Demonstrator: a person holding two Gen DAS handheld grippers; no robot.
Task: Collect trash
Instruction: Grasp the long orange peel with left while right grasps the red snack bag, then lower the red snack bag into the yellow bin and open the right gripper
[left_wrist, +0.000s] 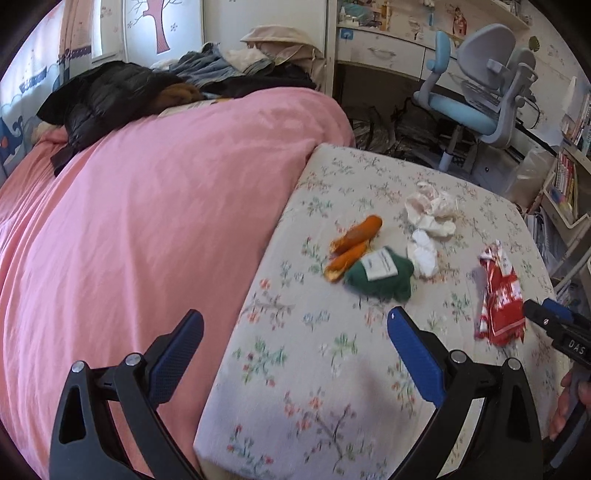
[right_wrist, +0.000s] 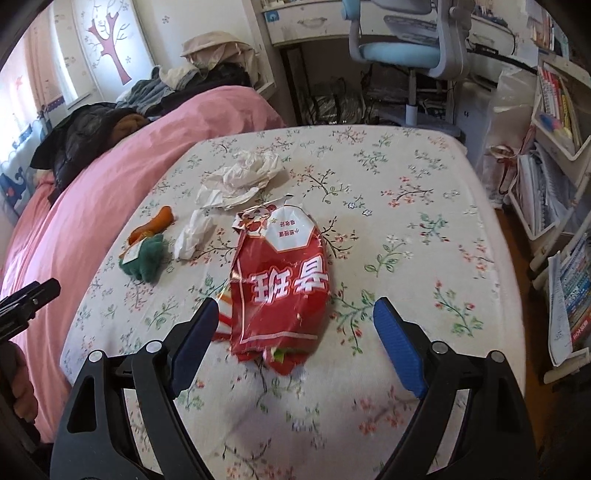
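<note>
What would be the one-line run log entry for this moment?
phase: approach | right gripper: open over red snack bag | left gripper: open, empty | tissues, orange peels: on bed

Bookshelf (right_wrist: 561, 103) cut off at the right edge; its book titles too small to read; foreground floral sheet (left_wrist: 314, 424) blurred.

Bare floral mattress (right_wrist: 406, 229) is seen around the red snack bag (right_wrist: 280, 280), so passage from the near and right sides is unobstructed. On its left, crumpled tissues (right_wrist: 240, 173), orange peel (right_wrist: 159, 221) and a green sock (right_wrist: 146, 258) are clustered. Further left, the way is bounded by a raised pink quilt (left_wrist: 129, 221).
</note>
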